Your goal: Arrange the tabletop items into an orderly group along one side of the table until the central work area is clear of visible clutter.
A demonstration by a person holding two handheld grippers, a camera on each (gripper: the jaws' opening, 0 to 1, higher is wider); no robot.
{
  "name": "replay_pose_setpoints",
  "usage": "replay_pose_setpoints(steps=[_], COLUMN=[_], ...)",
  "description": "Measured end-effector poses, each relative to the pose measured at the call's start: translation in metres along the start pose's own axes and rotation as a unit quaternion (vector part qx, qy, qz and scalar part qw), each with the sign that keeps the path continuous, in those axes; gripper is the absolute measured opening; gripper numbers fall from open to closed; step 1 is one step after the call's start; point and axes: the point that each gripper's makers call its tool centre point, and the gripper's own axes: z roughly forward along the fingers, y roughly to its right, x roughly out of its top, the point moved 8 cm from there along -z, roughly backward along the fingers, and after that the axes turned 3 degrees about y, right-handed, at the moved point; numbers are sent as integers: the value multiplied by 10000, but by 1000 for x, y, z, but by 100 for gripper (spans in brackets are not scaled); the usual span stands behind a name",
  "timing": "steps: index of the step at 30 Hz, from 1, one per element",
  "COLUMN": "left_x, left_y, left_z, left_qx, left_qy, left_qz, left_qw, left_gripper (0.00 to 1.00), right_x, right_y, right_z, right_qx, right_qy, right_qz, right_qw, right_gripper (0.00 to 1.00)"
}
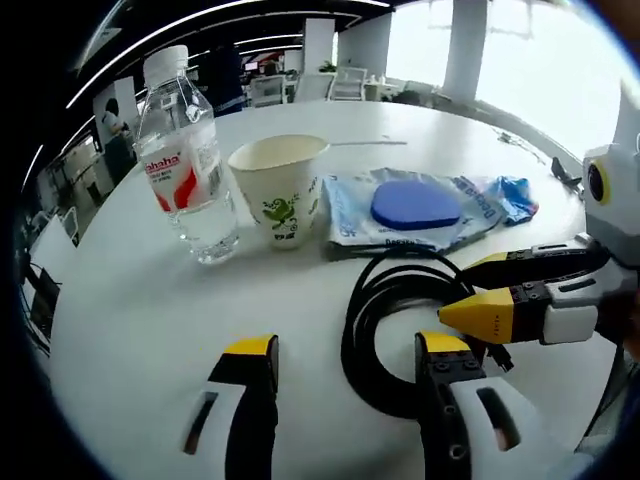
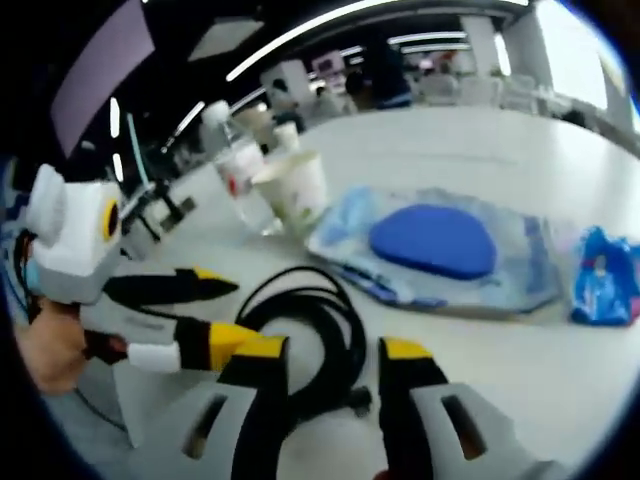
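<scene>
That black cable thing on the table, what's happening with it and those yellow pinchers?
A person is tidying a white table with two hand-held grippers. Both the left gripper and the right gripper have open jaws reaching over the coiled black cable, which lies flat and is not yet gripped. Farther back, lined up in a row, stand a water bottle, a paper cup and a plastic bag with a blue pad inside.

bottle [image 1: 188,160] left of cup [image 1: 279,189], pouch [image 1: 415,210] right, cable [image 1: 395,330] in front
</scene>
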Motion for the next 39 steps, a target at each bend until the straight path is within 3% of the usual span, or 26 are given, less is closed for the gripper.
replay_pose_setpoints(steps=[4,7,9,10,15,20,27,39], left_x=[0,1,1,3,2,3,13,33], left_y=[1,5,9,7,7,11,21,49], left_z=[0,-1,0,0,0,-5,-18,-34], left_qx=[3,-95,-351,-171,-164,-227,-289,-427], left_qy=[35,19,-30,-42,-61,-5,168,437], left_qz=[80,185,357,549,-25,-107,-268,-212], left_qw=[10000,9998,9987,9983,9998,9997,9991,9979], left_gripper=[51,36,15,14,11,7,4,4], right_x=[0,-1,-1,-1,-1,2,10,27], right_y=[1,2,2,2,3,6,6,11], right_z=[1,1,1,0,-2,-10,-27,-72], right_qx=[-21,-102,-104,-122,-104,-159,-237,-376], right_qy=[-41,-37,-22,-13,-18,96,357,692], right_qz=[-88,-139,-51,-62,-41,36,229,151], right_qw=[10000,9998,9999,9999,9999,9998,9988,9968], right_gripper=[21,16,14,13,11,2,2,1])
